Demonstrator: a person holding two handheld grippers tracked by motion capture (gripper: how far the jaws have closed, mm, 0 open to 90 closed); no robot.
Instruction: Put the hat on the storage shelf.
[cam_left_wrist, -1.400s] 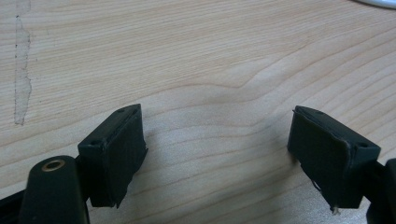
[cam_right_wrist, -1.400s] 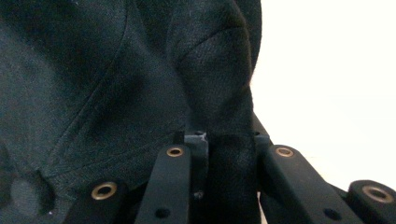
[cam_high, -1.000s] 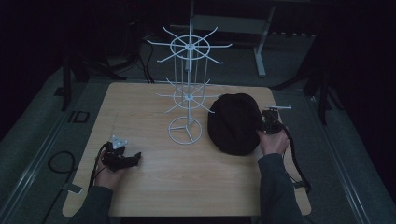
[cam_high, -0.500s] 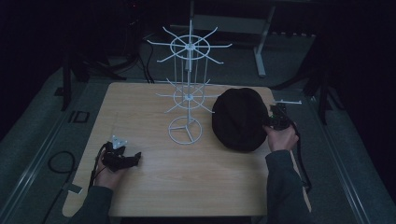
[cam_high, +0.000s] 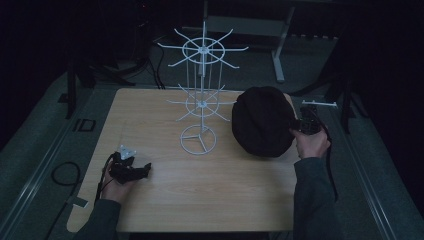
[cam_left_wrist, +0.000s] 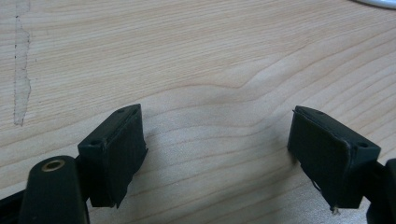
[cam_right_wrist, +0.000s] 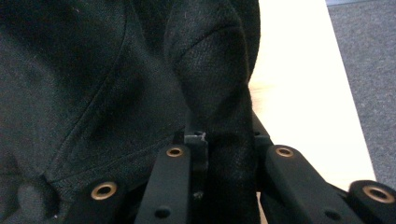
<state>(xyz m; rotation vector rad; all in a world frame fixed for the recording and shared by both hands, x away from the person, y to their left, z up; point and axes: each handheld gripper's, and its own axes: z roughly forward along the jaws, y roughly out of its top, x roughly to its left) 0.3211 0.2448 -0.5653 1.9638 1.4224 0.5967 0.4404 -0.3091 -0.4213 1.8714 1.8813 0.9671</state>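
A black cloth hat (cam_high: 261, 121) hangs lifted above the right side of the wooden table (cam_high: 160, 107), and my right gripper (cam_high: 299, 125) is shut on its right edge. In the right gripper view a fold of the black hat (cam_right_wrist: 140, 84) is pinched between the two jaws of the right gripper (cam_right_wrist: 227, 154). A white wire display stand (cam_high: 201, 95) with two tiers of hook arms rises from the table's middle, just left of the hat. My left gripper (cam_high: 140, 171) rests near the table's front left corner. Its jaws (cam_left_wrist: 219, 154) stand wide open over bare wood.
The stand's round wire base (cam_high: 197, 139) sits on the table between the two hands. Dark grey floor (cam_high: 45, 150) surrounds the table, with a black cable loop (cam_high: 62, 175) at the left. A grey metal table leg (cam_high: 280, 50) stands behind.
My right gripper has risen and shifted right with the hat, which now hangs higher and more bunched. The left gripper has stayed put.
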